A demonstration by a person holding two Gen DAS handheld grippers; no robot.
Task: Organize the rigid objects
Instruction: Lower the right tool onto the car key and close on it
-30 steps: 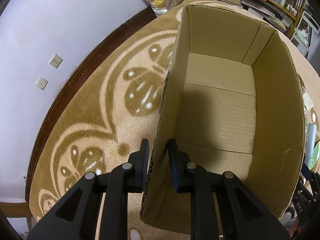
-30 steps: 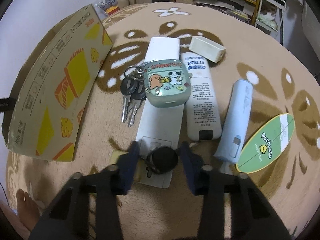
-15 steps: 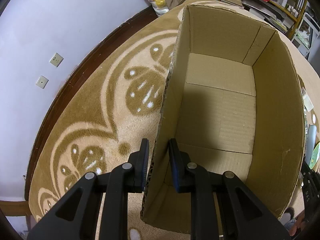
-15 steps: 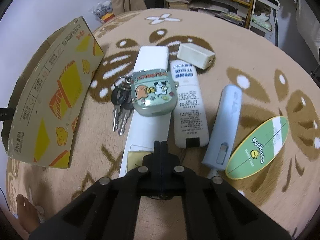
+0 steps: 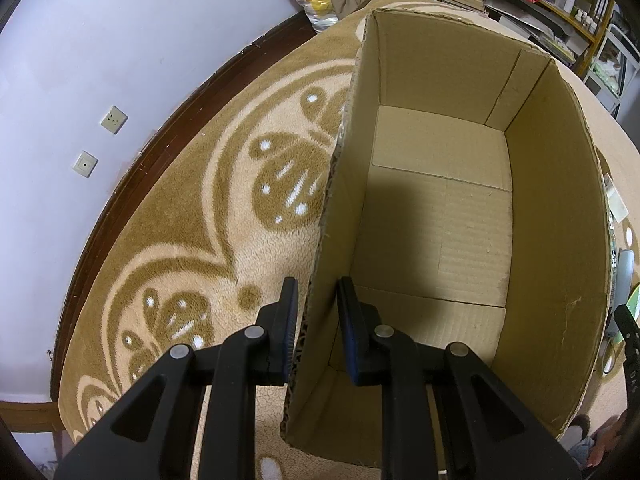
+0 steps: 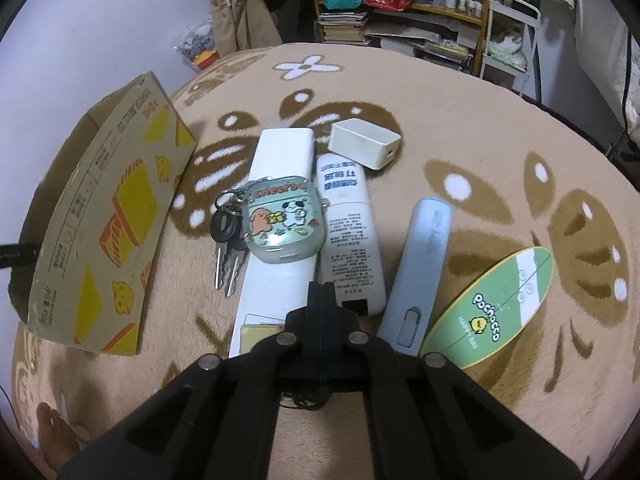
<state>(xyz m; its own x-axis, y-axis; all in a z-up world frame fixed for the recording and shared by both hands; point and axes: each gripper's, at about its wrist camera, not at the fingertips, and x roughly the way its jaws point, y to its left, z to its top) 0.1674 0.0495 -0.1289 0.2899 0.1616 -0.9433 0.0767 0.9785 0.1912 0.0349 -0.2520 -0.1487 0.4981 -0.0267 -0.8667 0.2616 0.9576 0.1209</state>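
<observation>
An open cardboard box (image 5: 440, 220) stands on the patterned rug, with nothing in it. My left gripper (image 5: 318, 316) is shut on its near left wall, one pad outside, one inside. In the right wrist view the same box (image 6: 104, 232) is at the left. Beside it lie keys (image 6: 226, 248), a cartoon earbud case (image 6: 282, 220), a long white box (image 6: 280, 152), a white tube (image 6: 352, 240), a white charger (image 6: 364, 142), a pale blue stick (image 6: 424, 256) and a green oval card (image 6: 492, 312). My right gripper (image 6: 320, 292) is shut over the long box's near end; thin black loops hang under its pads.
The tan rug (image 5: 180, 240) ends at a dark baseboard and a white wall with two sockets (image 5: 114, 119). Shelves with books and bags (image 6: 384, 8) stand at the back. A person's bare foot (image 6: 56, 436) rests on the rug at the lower left.
My right gripper closed on the small black round thing that lay between its fingers, then lifted a little and drew back. The left gripper and the box stayed still.
</observation>
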